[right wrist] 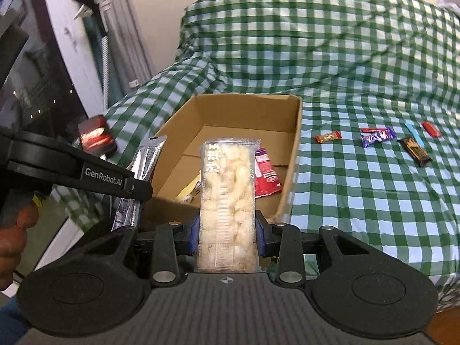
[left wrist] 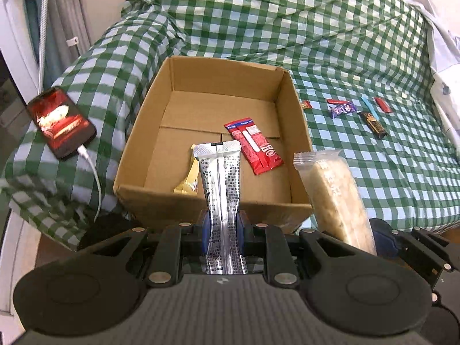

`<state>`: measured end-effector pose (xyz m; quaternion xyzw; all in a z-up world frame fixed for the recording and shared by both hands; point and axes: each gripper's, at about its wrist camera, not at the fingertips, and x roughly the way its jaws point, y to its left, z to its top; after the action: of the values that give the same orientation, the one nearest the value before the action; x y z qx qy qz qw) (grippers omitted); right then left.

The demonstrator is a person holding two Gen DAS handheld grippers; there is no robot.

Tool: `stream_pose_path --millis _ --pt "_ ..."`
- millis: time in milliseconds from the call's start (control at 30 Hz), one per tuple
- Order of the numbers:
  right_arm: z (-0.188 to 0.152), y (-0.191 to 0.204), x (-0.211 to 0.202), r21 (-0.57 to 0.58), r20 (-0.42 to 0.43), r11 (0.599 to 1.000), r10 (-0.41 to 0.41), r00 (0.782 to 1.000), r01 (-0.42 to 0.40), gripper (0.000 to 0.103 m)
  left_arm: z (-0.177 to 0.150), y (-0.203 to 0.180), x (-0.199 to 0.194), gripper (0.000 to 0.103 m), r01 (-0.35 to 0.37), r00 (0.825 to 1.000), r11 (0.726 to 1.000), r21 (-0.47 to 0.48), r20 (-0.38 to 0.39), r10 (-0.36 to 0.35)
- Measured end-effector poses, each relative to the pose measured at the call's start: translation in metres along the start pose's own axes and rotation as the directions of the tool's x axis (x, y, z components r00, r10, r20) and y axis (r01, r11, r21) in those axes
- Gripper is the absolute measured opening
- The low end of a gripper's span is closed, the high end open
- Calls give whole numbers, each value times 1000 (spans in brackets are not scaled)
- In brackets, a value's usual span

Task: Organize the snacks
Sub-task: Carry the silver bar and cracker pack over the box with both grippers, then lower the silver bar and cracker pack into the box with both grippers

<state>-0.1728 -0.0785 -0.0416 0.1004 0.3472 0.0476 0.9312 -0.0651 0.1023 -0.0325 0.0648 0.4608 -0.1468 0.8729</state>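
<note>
**Two packets held short of the box, release pending**

The left gripper (left wrist: 222,237) pinches a silver foil stick packet (left wrist: 220,184) by its lower half, the packet standing upright between the pads. The right gripper (right wrist: 227,237) pinches a clear-wrapped rice crisp bar (right wrist: 227,195) in the same upright manner. Both are held at the near wall of the cardboard box (left wrist: 201,201), which sits on the green checked cloth (left wrist: 373,172).

Inside the box lie a red packet (left wrist: 254,146) and a yellow packet (left wrist: 188,182) toward the near side; the far half of the floor is bare. Several small snacks (left wrist: 342,109) lie on the cloth to the right, well apart from the box. A phone (left wrist: 61,122) on its charging cable lies to the left.

Recommendation: carry each packet clear over the near wall before lowering, aim for the bare far floor, tip each flat, and part the jaws only once low, one hand at a time so the two do not collide.
</note>
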Motion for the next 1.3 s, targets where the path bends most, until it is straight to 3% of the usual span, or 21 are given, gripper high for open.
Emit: stream_pose_path --millis 267,700,1300 --pt "-8 19 -16 -41 23 998 -51 998 52 38 -9 2 -10 21 37 999 999 -16 37 -36" --pt "-12 31 -18 -75 24 995 -64 998 66 38 -14 8 -14 21 45 998 999 -26 50 -43" --pt "-13 25 -7 -72 -18 996 -56 998 55 38 -10 11 -2 21 44 999 998 -39 19 -43"
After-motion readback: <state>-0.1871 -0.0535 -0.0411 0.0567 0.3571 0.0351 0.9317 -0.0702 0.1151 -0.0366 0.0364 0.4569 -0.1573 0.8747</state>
